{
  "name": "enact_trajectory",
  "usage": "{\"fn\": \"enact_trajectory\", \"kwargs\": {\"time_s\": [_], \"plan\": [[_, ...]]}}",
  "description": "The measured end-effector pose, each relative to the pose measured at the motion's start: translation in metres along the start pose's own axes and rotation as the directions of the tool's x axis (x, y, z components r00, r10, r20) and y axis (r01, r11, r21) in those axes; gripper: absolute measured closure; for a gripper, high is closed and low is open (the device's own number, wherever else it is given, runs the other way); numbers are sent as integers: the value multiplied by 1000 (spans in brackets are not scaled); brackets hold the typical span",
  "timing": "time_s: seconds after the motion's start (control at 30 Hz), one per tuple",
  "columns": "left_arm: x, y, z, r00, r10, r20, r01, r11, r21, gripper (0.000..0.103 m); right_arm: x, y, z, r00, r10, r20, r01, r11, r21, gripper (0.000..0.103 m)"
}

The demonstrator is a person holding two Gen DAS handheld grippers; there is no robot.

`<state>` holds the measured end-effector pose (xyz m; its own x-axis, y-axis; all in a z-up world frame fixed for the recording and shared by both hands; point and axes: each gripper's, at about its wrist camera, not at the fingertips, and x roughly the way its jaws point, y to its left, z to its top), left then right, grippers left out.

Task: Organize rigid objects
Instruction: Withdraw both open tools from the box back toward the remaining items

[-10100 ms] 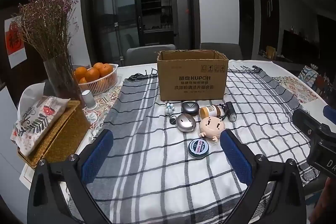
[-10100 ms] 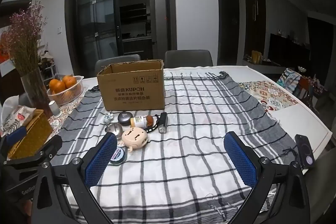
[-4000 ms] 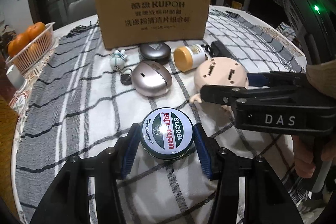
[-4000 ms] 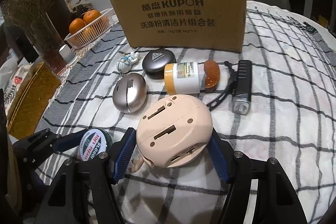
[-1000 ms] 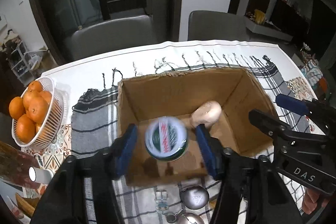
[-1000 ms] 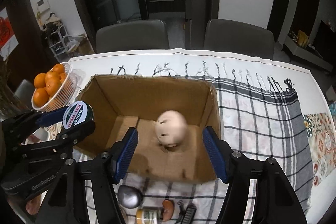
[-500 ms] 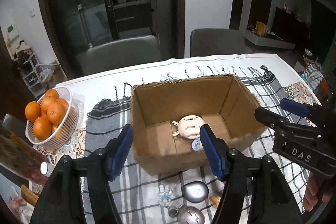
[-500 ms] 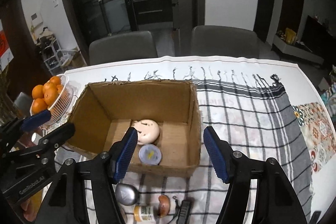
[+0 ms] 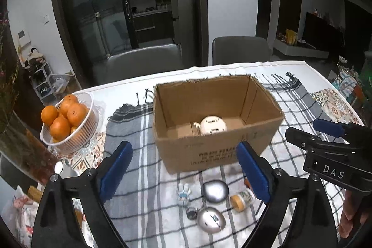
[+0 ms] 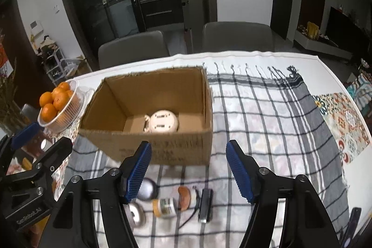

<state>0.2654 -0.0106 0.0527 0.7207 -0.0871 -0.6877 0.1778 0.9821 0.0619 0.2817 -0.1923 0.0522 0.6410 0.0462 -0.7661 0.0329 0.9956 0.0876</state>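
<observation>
The open cardboard box [image 9: 216, 150] stands on the checked cloth with the beige round toy [image 9: 212, 124] on its floor. The green tin is hidden behind the box's front wall. My left gripper [image 9: 184, 170] hangs in front of the box, its jaws opening with nothing between them. My right gripper [image 10: 188, 170] is open and empty, also on the near side of the box [image 10: 162, 150]. Below them lie a dark oval case [image 9: 215, 188], a silver oval case [image 9: 210, 220], a pill bottle [image 10: 166, 207], a small figurine [image 9: 183, 193] and a black flashlight [image 10: 205, 203].
A white basket of oranges [image 9: 67, 120] sits left of the box, with a glass vase [image 9: 14, 131] nearer the left edge. Two grey chairs [image 9: 144, 64] stand behind the table. A phone [image 10: 352, 222] lies at the near right edge.
The left gripper let the green tin drop into the box beside the toy, then its jaws widened. Both grippers drew back from above the box to its near side.
</observation>
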Motion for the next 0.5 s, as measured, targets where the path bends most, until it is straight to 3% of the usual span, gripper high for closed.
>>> {"fn": "enact_trajectory", "kwargs": {"time_s": [0.27,0.5], "plan": [[1,-6,-28,994,-12,-106,9,999,-32,9,-4,-2,-27,999,-2,-45,2,1000,-11,35],[15,-9,-53,976,-39,-215,22,996,-81,9,3,-8,-47,994,-30,-101,29,999,-12,35]]}}
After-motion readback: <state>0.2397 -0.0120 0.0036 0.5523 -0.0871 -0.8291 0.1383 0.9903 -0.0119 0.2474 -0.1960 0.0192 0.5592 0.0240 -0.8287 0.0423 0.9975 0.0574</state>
